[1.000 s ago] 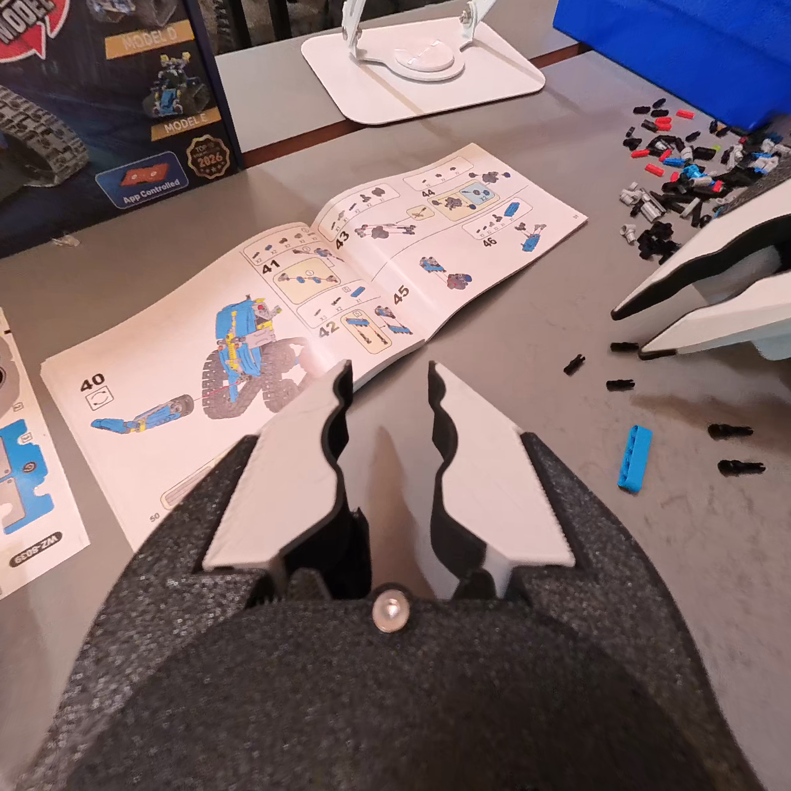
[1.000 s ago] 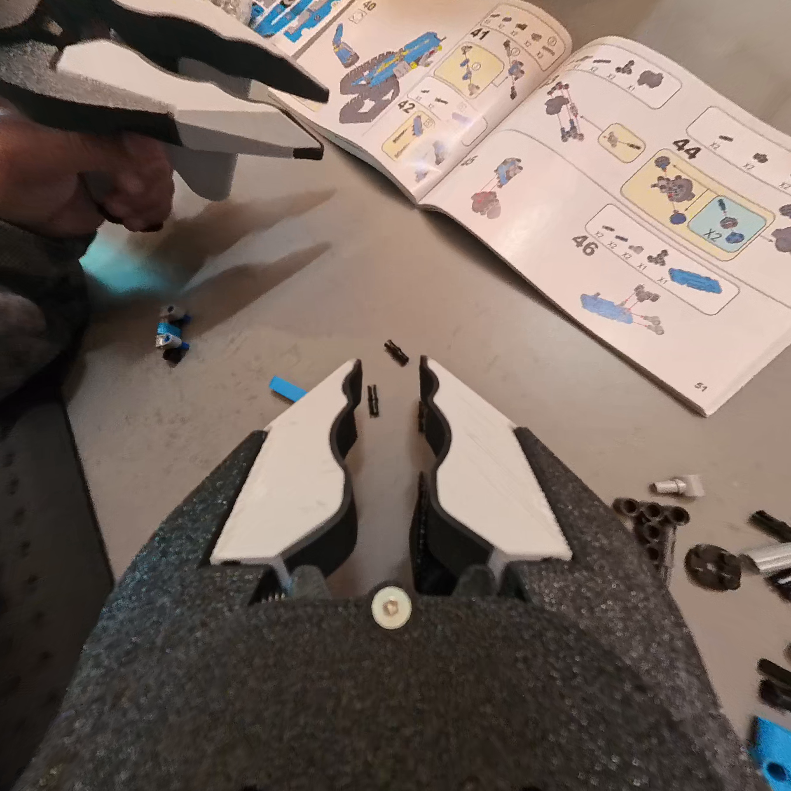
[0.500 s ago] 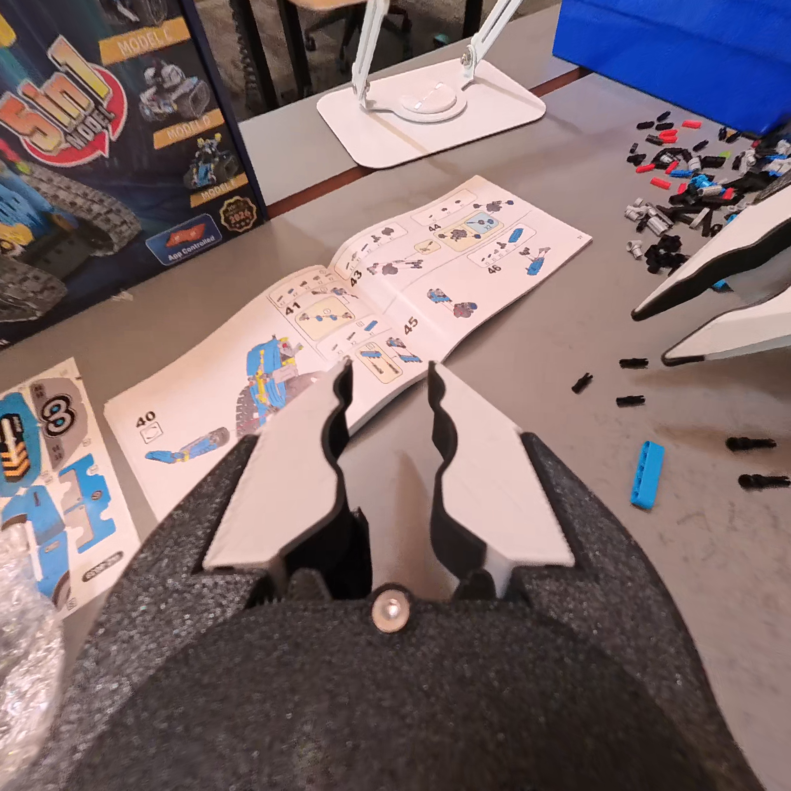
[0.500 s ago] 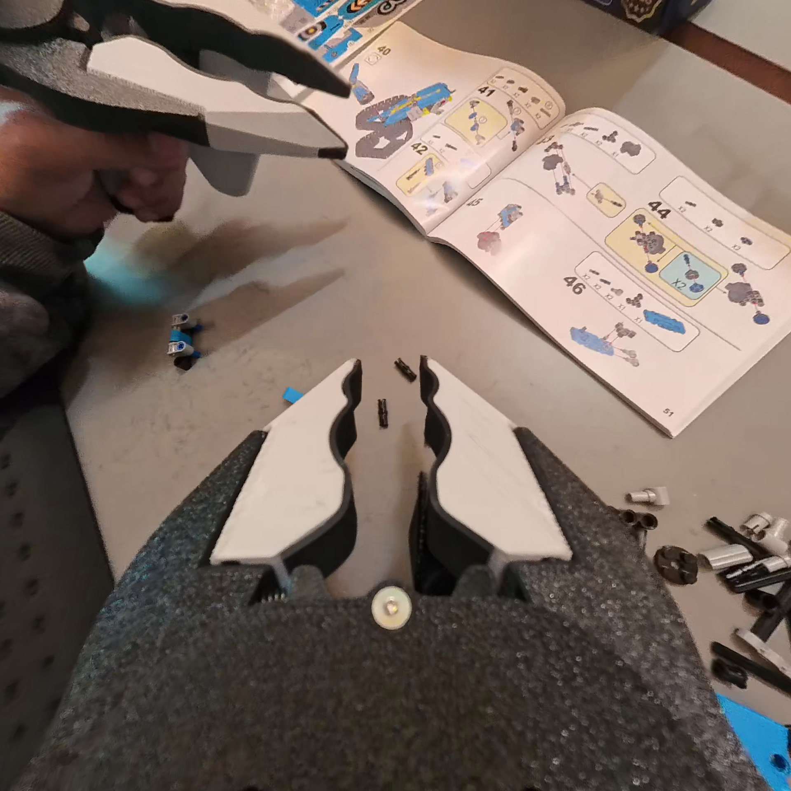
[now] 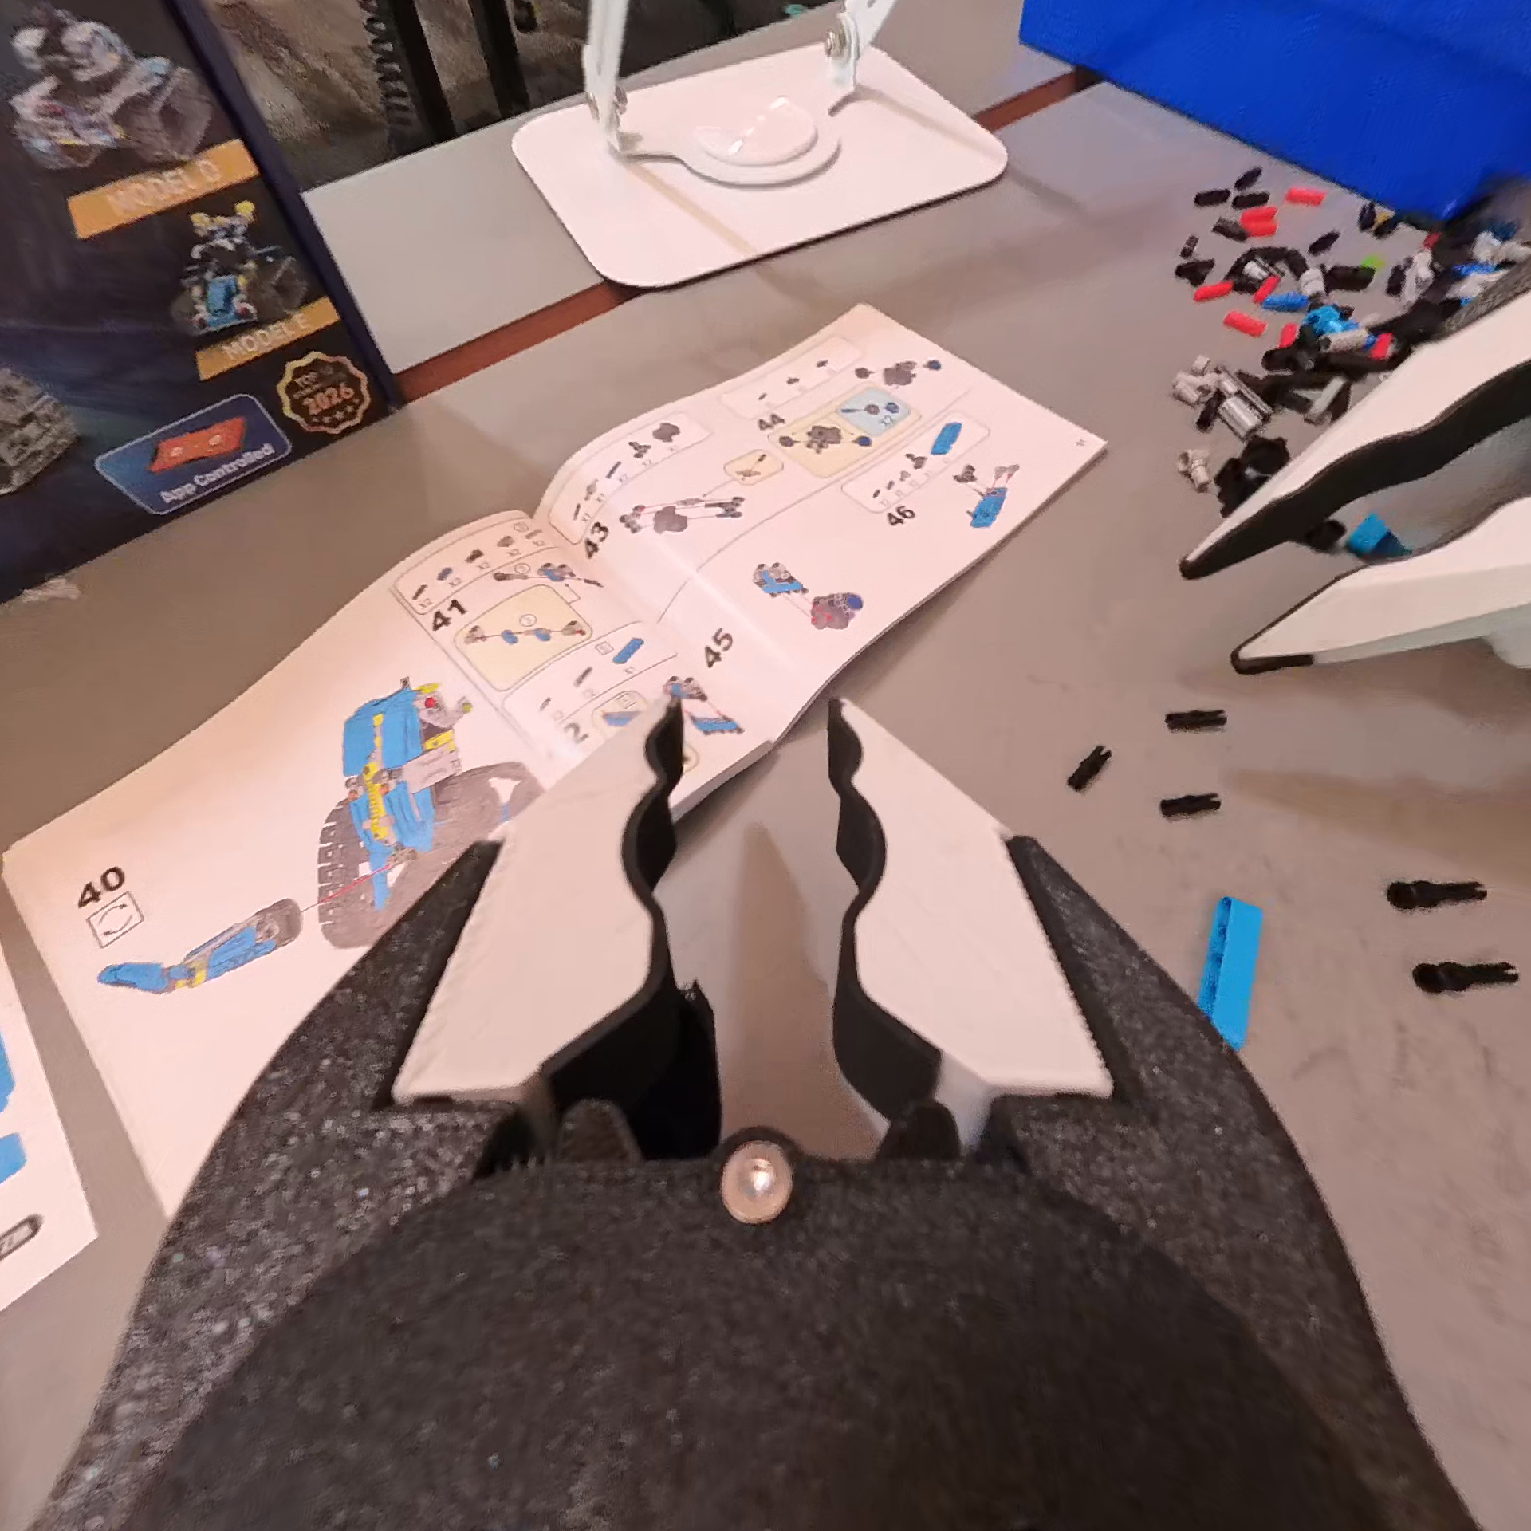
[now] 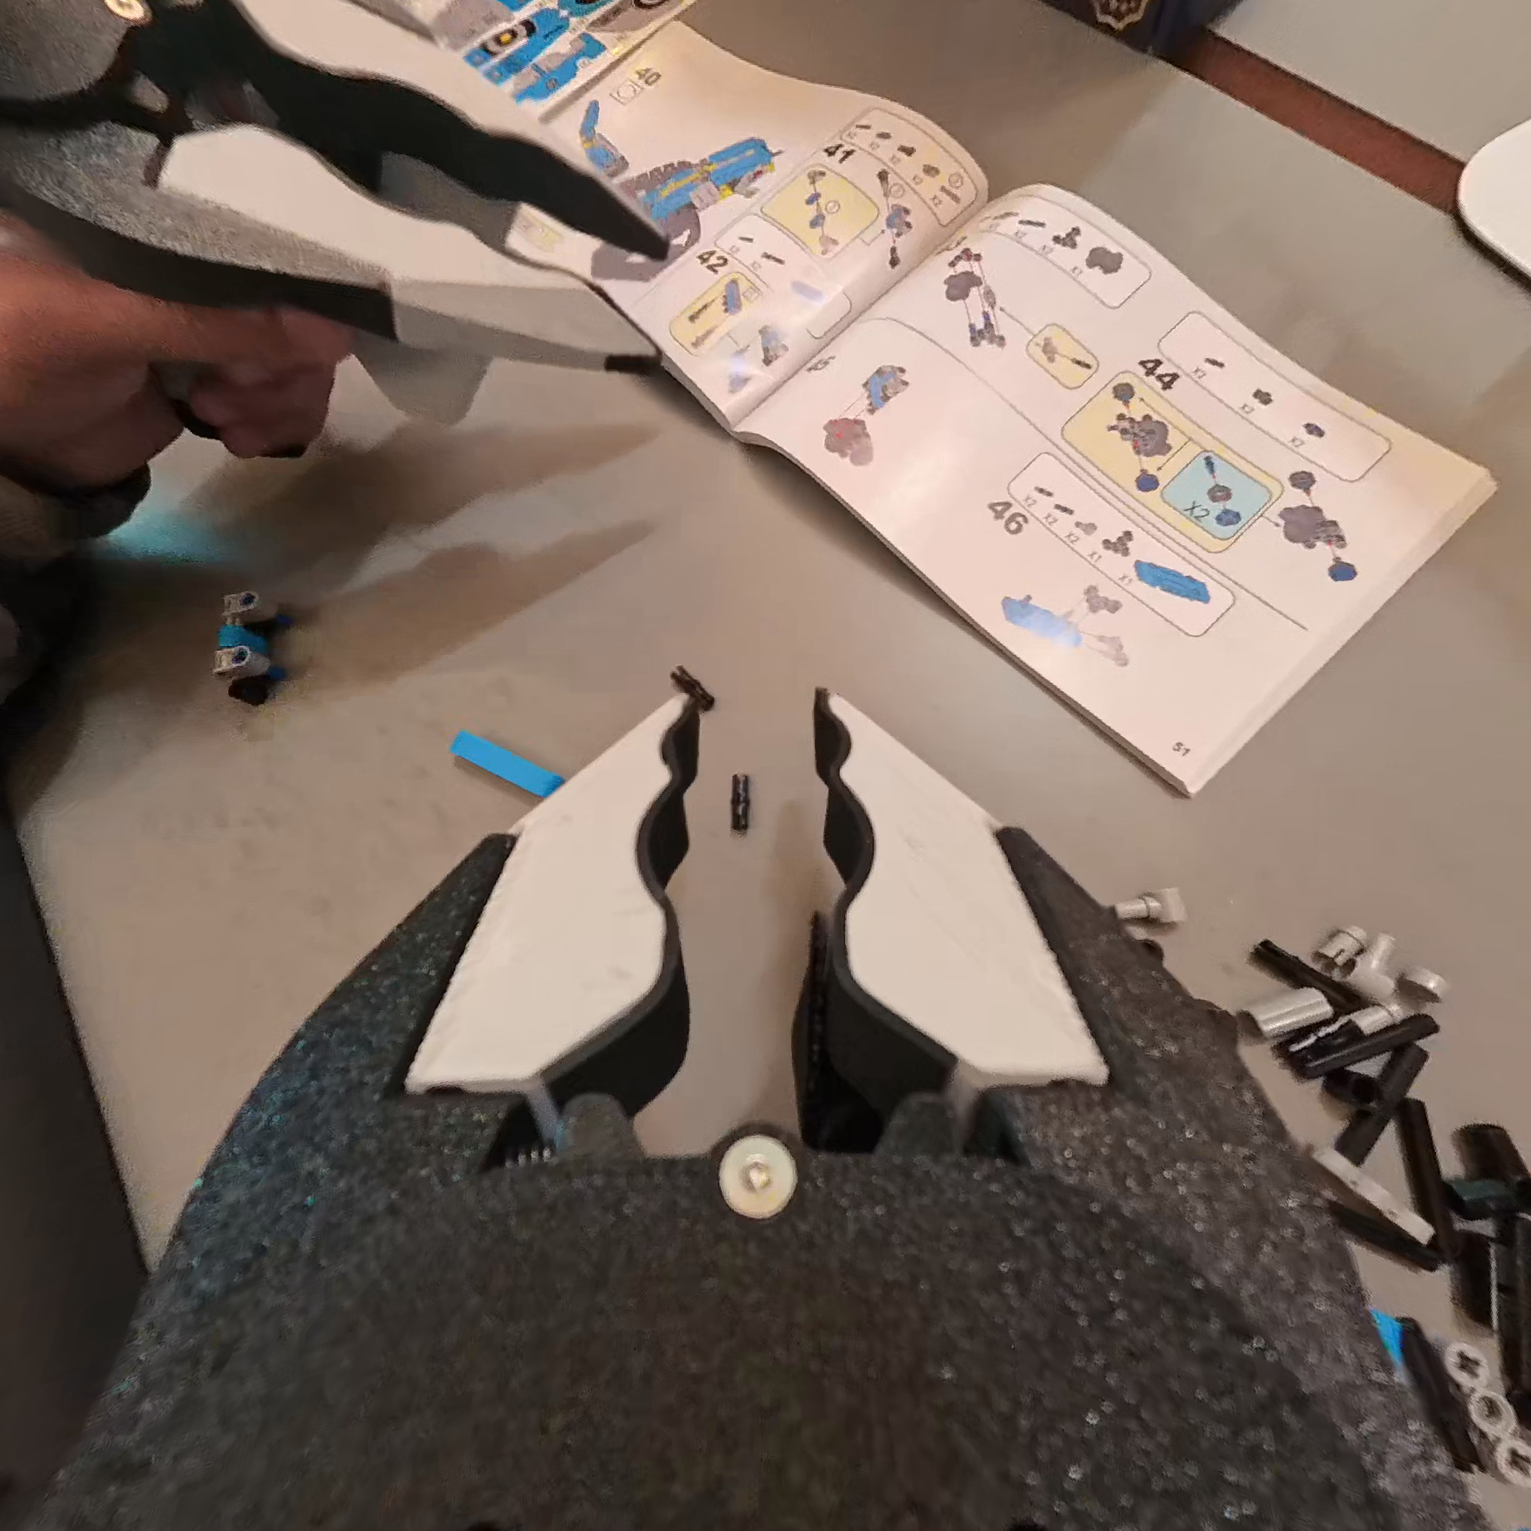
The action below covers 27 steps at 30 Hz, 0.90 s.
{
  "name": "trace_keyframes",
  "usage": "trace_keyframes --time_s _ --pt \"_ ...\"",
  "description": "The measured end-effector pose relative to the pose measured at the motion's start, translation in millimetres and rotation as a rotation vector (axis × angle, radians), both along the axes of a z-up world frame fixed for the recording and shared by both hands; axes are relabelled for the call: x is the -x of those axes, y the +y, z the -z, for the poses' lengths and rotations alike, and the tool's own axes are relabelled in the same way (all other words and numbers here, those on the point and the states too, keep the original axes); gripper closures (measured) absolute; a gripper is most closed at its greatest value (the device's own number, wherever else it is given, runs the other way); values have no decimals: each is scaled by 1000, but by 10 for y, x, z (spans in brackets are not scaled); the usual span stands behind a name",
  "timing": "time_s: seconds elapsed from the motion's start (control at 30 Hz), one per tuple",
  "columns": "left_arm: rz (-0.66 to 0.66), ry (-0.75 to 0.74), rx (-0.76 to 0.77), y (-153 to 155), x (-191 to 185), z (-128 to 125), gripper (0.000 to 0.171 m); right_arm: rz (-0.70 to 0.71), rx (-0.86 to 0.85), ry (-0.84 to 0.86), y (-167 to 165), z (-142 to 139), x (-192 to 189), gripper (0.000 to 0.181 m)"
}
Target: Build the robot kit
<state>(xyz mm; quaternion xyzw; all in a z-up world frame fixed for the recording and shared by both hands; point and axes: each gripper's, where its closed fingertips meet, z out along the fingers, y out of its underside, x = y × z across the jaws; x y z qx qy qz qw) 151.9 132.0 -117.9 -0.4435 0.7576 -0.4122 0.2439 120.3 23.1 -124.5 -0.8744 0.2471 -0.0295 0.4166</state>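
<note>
My left gripper (image 5: 752,719) is open and empty, its tips above the near edge of an open instruction booklet (image 5: 746,538). It also shows in the right wrist view (image 6: 659,306), held by a hand (image 6: 166,373). My right gripper (image 6: 754,702) is open and empty above the grey table. A small black pin (image 6: 740,802) lies on the table between its fingers, and another pin (image 6: 692,686) lies by the left fingertip. The right gripper shows at the right edge of the left wrist view (image 5: 1214,617).
A blue beam (image 5: 1230,961) and several black pins (image 5: 1189,804) lie on the table. A pile of small parts (image 5: 1292,331) sits before a blue bin (image 5: 1325,83). A white lamp base (image 5: 746,166), a dark box (image 5: 166,290) and a small blue-grey assembly (image 6: 247,646) stand around. The small blue-grey assembly (image 6: 247,646) is about 15 centimeters from both grippers' fingertips.
My left gripper pulled back, then moved forward again over the booklet's edge. My right gripper drew back a little, so one black pin now lies between its fingers. Both stay open.
</note>
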Motion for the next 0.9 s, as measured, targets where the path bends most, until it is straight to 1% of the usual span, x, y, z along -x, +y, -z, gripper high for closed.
trace_keyframes --time_s 0.07,0.13,0.2,0.23,0.3,0.4,0.47,0.53,0.6,0.67,0.8,0.9 --pt "14 3 16 -85 -3 36 137 18 -9 -2 9 -52 -30 153" --pt "-13 27 14 -93 -25 112 137 29 -86 -8 95 -208 -52 152" --pt "-58 -18 -9 -35 -131 92 137 25 -131 14 146 -294 -30 152" --pt "-86 -15 25 -20 -165 75 137 33 -132 10 127 -300 -25 151" --pt "-46 -9 98 -87 -144 -2 137 31 -172 5 100 -330 4 151" --pt "-83 -94 83 14 -146 -107 137 27 -158 30 33 -236 -8 151" --pt "-76 -85 108 -6 -127 -111 137 36 -162 60 16 -162 -28 151" --pt "-60 -57 119 -46 -97 -59 137 18 -136 96 32 -78 16 151" --pt "-42 -45 89 -82 -60 4 137 16 -103 70 49 -32 12 151" --pt "-44 -73 48 -82 -29 -2 137 5 -68 55 58 13 27 151" --pt "-33 -140 47 -95 66 -160 137 11 -6 17 18 77 45 151" --pt "-56 -202 63 -21 163 -338 137 6 -51 19 24 -9 119 151"
